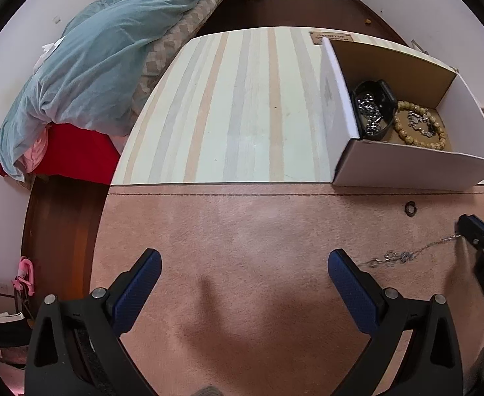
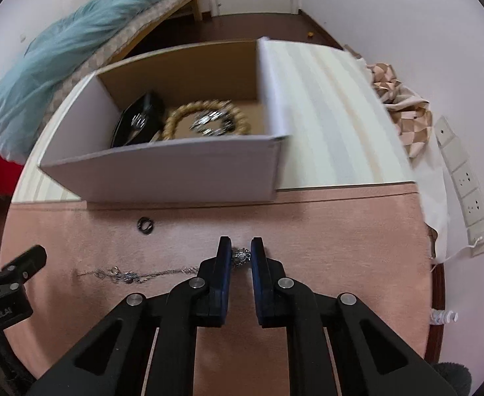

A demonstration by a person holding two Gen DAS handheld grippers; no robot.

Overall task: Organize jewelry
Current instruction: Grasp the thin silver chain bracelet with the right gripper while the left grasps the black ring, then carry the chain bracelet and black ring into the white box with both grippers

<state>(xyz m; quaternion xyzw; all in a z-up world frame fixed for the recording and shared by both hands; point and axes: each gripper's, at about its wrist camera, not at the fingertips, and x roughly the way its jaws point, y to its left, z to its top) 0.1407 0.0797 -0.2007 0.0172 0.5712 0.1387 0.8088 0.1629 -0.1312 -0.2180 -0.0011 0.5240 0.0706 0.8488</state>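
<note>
A silver chain necklace (image 2: 133, 275) lies stretched across the pink cloth; it also shows in the left wrist view (image 1: 403, 257). My right gripper (image 2: 241, 254) is shut on the necklace's silver end bead, low over the cloth. It appears at the right edge of the left wrist view (image 1: 473, 231). My left gripper (image 1: 243, 264) is open and empty above the pink cloth. A small dark ring (image 2: 145, 225) lies on the cloth before an open white cardboard box (image 2: 162, 171). The box holds a black tray (image 1: 374, 109) with silver chains and a wooden bead bracelet (image 1: 418, 125).
The table carries a striped cloth (image 1: 242, 105) at the back and pink cloth (image 1: 242, 231) at the front. A bed with a teal duvet (image 1: 93, 66) stands left. Wall sockets (image 2: 463, 181) and a checkered cloth (image 2: 403, 105) are on the right.
</note>
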